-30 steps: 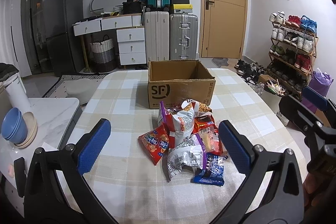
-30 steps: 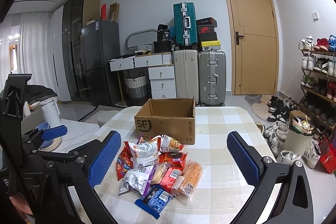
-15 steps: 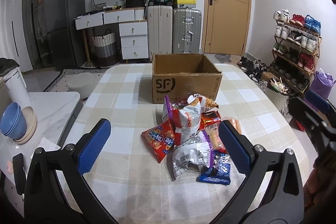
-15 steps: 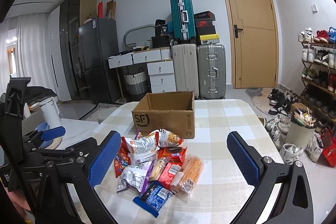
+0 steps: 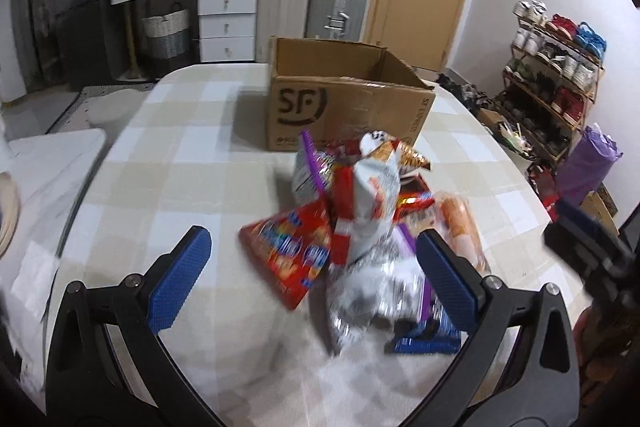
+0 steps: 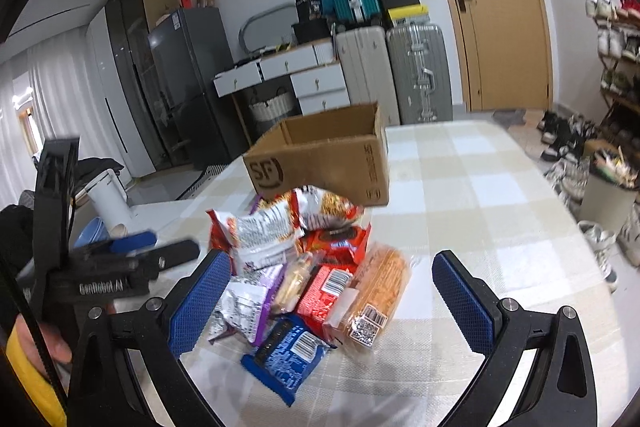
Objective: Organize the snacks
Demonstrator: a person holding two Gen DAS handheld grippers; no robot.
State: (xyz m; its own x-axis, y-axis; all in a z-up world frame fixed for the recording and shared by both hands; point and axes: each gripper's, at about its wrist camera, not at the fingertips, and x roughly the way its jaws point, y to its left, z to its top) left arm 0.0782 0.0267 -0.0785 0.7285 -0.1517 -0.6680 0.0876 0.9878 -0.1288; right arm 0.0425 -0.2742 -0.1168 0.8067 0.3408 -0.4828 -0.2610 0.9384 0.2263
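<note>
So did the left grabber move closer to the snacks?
Yes. The left gripper has moved forward toward the snack pile; the cardboard box behind it looks bigger now.

Table (image 5: 192, 163) w/ beige-and-white checked cloth carries everything. Open SF cardboard box (image 5: 344, 107) sits toward the far side, upright. Just in front — a heap of snack packs (image 6: 304, 267), overlapping each other. At the near edge of the heap a blue wrapped pack (image 6: 286, 351) lies flat on the cloth; an orange cracker pack (image 6: 378, 291) lies on the heap's right side.
</note>
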